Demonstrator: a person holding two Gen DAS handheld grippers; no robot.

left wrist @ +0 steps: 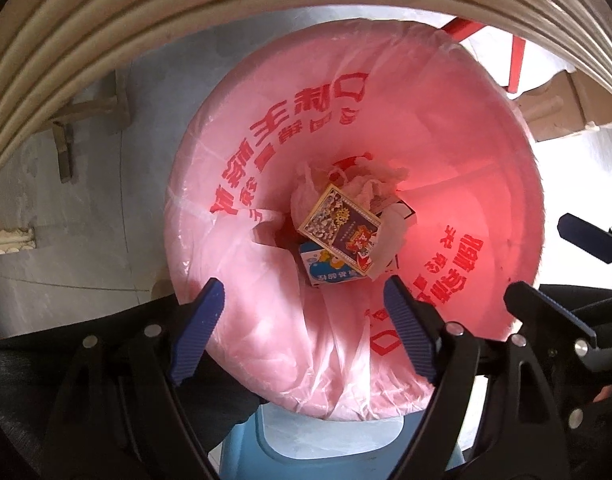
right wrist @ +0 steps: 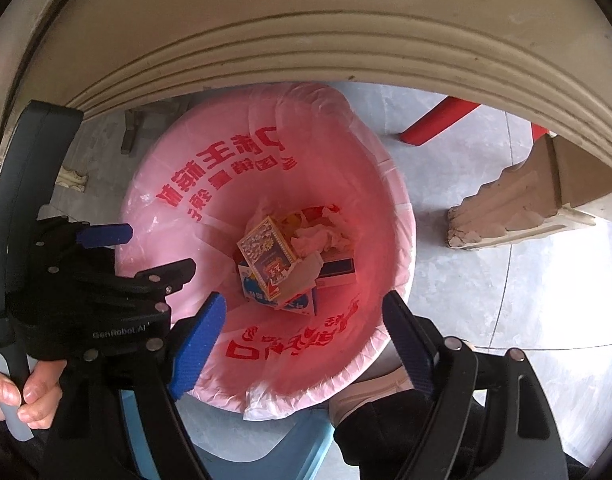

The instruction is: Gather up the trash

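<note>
Reading "GenRobot.AI" on left claw [right wrist: 154, 252] above red-lettered pink bag [right wrist: 178, 208]

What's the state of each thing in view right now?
left gripper: open, empty, over the bin
right gripper: open, empty, over the bin
bin: lined, open top, partly filled
pink bag: folded over the rim
patterned box: on top of the pile, tilted
tissue: crumpled, in the bin

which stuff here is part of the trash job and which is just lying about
Job: bin with pink liner; patterned box, blue-and-white carton and crumpled tissue inside it.
Lying about: beige table edge, red chair leg, blue stool.
</note>
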